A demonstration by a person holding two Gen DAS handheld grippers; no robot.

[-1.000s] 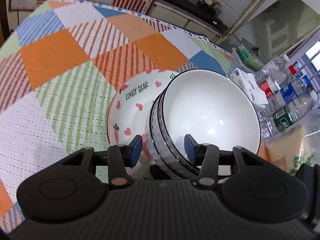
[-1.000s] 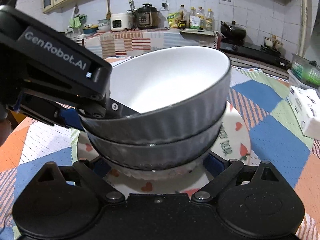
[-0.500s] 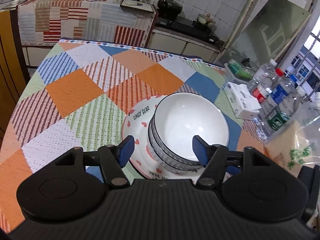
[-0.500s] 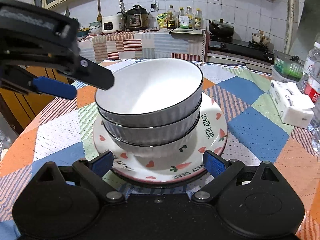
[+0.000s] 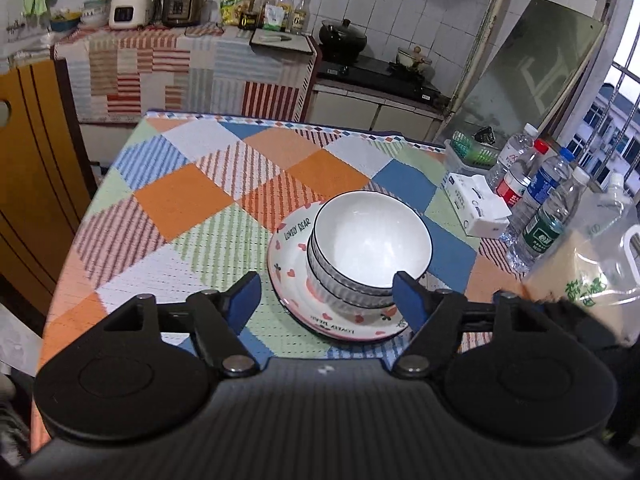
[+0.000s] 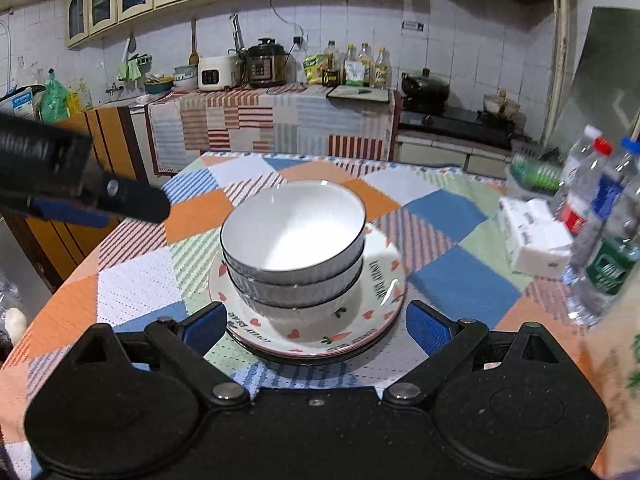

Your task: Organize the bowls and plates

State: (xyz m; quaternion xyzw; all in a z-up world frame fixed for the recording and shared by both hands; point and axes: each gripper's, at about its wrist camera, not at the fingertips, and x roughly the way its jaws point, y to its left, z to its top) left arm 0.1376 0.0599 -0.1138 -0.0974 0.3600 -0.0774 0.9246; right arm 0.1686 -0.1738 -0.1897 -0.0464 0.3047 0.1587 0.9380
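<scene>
A stack of grey ribbed bowls (image 5: 370, 256) (image 6: 294, 248) with white insides sits on a stack of "Lovely Bear" plates (image 5: 290, 270) (image 6: 380, 292) with red hearts, in the middle of the patchwork tablecloth. My left gripper (image 5: 326, 300) is open and empty, raised above and back from the stack; it also shows at the left of the right wrist view (image 6: 100, 206). My right gripper (image 6: 316, 324) is open and empty, just in front of the plates' near rim.
Several water bottles (image 5: 540, 208) (image 6: 600, 240), a white tissue pack (image 5: 478, 206) (image 6: 536, 240), a green basket (image 5: 472, 152) and a clear jug (image 5: 596, 276) stand along the table's right side. A wooden chair (image 5: 32, 160) stands left. The kitchen counter (image 6: 272, 116) is behind.
My left gripper let go of the top bowl, opened wide and pulled up and back. My right gripper also drew back from the plates. The bowls stay stacked on the plates.
</scene>
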